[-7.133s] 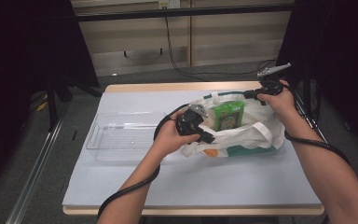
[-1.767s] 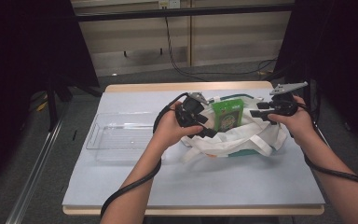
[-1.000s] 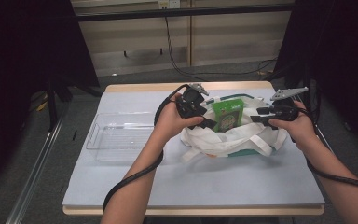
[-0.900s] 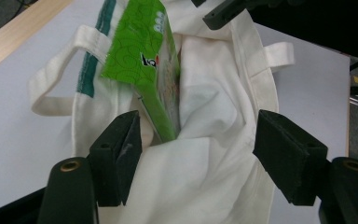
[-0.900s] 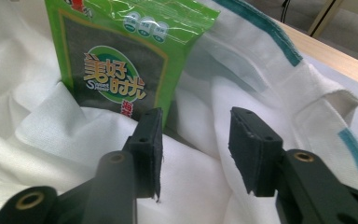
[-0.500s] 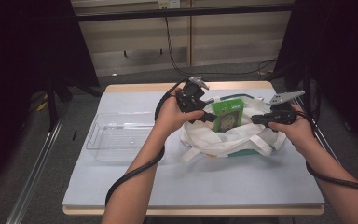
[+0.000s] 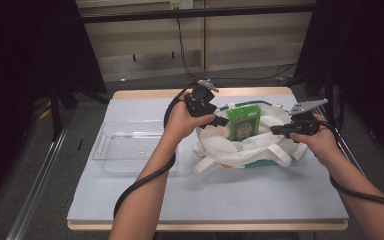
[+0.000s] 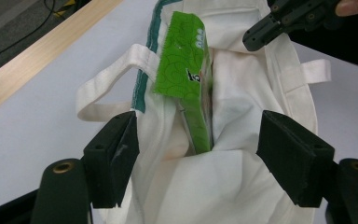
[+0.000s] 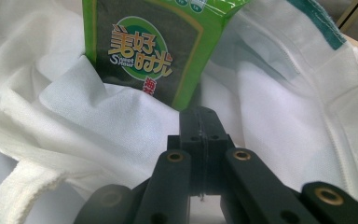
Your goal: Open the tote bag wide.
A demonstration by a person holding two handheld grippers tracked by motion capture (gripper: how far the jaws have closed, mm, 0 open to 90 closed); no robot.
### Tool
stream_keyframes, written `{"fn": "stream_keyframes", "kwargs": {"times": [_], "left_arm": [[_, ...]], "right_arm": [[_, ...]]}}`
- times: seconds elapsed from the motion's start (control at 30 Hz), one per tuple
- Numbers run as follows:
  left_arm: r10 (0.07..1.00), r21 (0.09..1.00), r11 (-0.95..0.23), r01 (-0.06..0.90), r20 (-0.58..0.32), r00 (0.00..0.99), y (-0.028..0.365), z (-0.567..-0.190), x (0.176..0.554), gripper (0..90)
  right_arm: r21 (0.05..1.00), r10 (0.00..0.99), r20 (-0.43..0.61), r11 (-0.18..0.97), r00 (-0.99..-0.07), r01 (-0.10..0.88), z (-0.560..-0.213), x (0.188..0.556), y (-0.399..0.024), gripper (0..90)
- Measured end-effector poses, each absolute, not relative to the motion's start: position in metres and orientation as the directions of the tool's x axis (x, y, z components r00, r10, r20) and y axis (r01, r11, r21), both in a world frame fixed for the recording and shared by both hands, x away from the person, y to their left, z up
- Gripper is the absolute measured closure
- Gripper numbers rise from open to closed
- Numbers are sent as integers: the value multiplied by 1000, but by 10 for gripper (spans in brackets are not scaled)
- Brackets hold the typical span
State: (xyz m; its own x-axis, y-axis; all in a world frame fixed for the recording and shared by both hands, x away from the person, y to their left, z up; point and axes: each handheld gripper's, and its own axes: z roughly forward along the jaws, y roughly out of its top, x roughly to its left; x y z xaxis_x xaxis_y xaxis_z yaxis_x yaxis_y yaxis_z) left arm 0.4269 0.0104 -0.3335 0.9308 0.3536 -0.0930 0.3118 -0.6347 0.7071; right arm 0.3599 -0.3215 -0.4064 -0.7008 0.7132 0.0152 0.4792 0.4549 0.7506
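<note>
Currently, near to far:
Right gripper [image 7: 279, 129]: jaws have just been closing, now pressed together at the bag's right rim; cloth pinch unclear.
White tote bag [image 7: 240, 147]: lying mid-table.
Green snack packet [image 7: 243, 123]: standing half inside the bag, removal pending.
Left gripper [image 7: 222, 121]: jaws apart, hovering beside the packet.
Clear tray [image 7: 130, 146]: waiting left, nothing in it.

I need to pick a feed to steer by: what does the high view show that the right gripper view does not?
High view alone: the clear plastic tray on the pale blue table, and the left gripper reaching over the bag's rim. Right gripper view alone: the printed label on the packet, and the right gripper with its jaws pressed together, having just closed. Both: the white cloth tote bag with the green snack packet standing in it.
</note>
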Motion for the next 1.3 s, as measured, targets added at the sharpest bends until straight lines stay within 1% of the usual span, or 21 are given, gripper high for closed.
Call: {"fn": "stream_keyframes", "kwargs": {"times": [0.03, 0.07, 0.27, 0.47, 0.57, 0.77, 0.87, 1.03, 1.1, 1.17, 1.23, 1.3], "left_arm": [[356, 708, -633, 314, -94, 930, 10, -335, 428, 297], [353, 709, -635, 308, -88, 931, 10, -336, 429, 321], [362, 718, -618, 320, -101, 927, 11, -340, 433, 338], [364, 718, -625, 305, -78, 928, 12, -332, 431, 325], [378, 719, -619, 315, -79, 923, 14, -329, 433, 317], [392, 704, -624, 338, -92, 915, 18, -338, 438, 323], [397, 703, -625, 339, -88, 914, 17, -343, 440, 373], [392, 702, -624, 343, -98, 915, 16, -348, 444, 506], [396, 701, -623, 347, -100, 913, 16, -349, 445, 574], [389, 691, -634, 347, -103, 916, 16, -351, 446, 596], [380, 686, -642, 342, -102, 919, 15, -354, 447, 650], [393, 675, -645, 357, -107, 913, 15, -357, 447, 699]], "right_arm": [[752, 713, 15, 454, -701, 478, -407, 360, -322, 900], [753, 715, 15, 453, -699, 478, -408, 360, -322, 900], [749, 710, 23, 454, -704, 482, -411, 358, -322, 900], [752, 714, 23, 449, -700, 482, -413, 357, -324, 900], [752, 715, 24, 448, -699, 484, -413, 355, -325, 900], [759, 715, 32, 438, -699, 483, -415, 351, -328, 900], [753, 717, 15, 450, -696, 480, -415, 348, -328, 900], [758, 719, 23, 440, -694, 481, -417, 346, -332, 900], [760, 722, 25, 436, -692, 482, -418, 345, -333, 900], [762, 723, 32, 429, -690, 484, -419, 344, -334, 900], [765, 723, 31, 428, -691, 481, -421, 343, -335, 900], [764, 720, 34, 428, -693, 483, -422, 342, -336, 900]]}}
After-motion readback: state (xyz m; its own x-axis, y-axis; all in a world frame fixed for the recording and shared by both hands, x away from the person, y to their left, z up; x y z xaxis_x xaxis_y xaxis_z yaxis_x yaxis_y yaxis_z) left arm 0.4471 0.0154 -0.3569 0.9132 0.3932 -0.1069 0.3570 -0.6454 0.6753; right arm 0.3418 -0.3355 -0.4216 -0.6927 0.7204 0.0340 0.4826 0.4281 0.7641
